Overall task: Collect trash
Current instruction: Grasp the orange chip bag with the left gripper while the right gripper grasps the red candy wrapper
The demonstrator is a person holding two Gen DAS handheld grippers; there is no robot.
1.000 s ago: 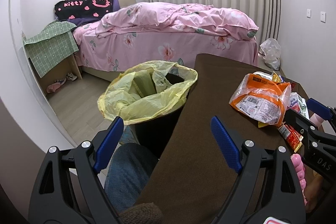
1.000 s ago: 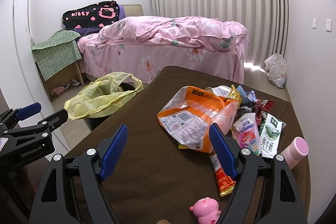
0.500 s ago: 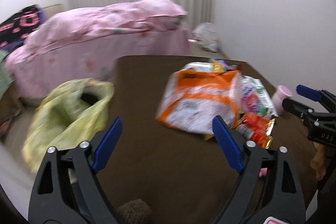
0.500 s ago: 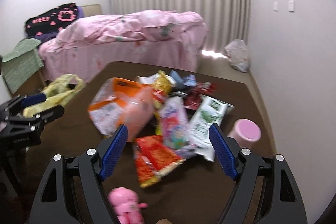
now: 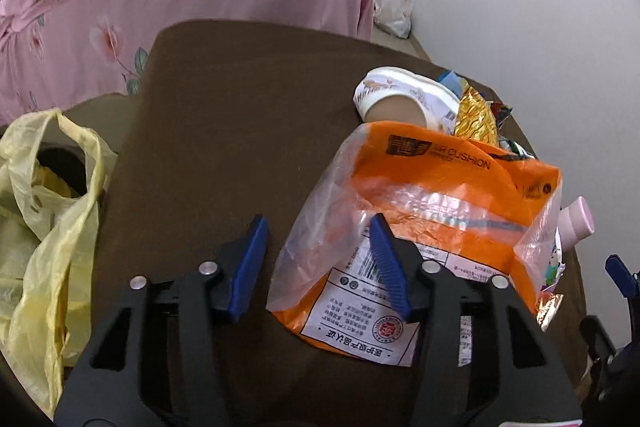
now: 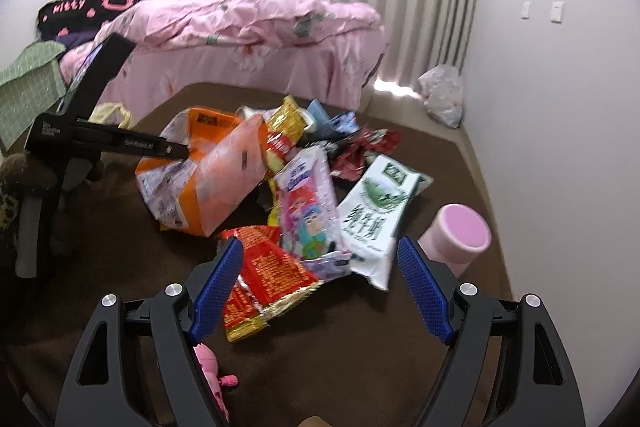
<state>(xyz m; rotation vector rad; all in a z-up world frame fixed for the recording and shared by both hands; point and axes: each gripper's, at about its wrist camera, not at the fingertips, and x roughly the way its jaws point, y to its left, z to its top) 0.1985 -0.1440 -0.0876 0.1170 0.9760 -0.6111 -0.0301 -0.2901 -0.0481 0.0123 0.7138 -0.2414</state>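
Trash lies heaped on the right half of a brown-covered table (image 5: pixel 224 115); nearest the left gripper (image 5: pixel 316 259) is an orange and clear plastic mailer bag (image 5: pixel 432 195), crumpled, its printed label facing the near edge; the left gripper's jaws have just been closing and now stand half apart, with the bag's clear left corner between them; the right blue finger lies against the plastic, the left one stands apart from it, and no firm pinch shows. Behind the bag, on the far side, sit a white paper cup (image 5: pixel 404 99) on its side and a gold wrapper (image 5: pixel 476 115). At the far left, off the table's edge, a yellow bin bag (image 5: pixel 52 211) gapes open.

The right gripper (image 6: pixel 320 279) hangs released, jaws wide, over the near part of the heap; between its fingers lie a red and gold snack wrapper (image 6: pixel 268 271), a cartoon-printed packet (image 6: pixel 308 207) and a green and white milk carton (image 6: pixel 376 215), none touched; a pink cup (image 6: pixel 460 235) stands just to the right, and a pink toy (image 6: pixel 208 359) lies at the near edge under the left finger. A pink bed (image 6: pixel 256 39) fills the far side.
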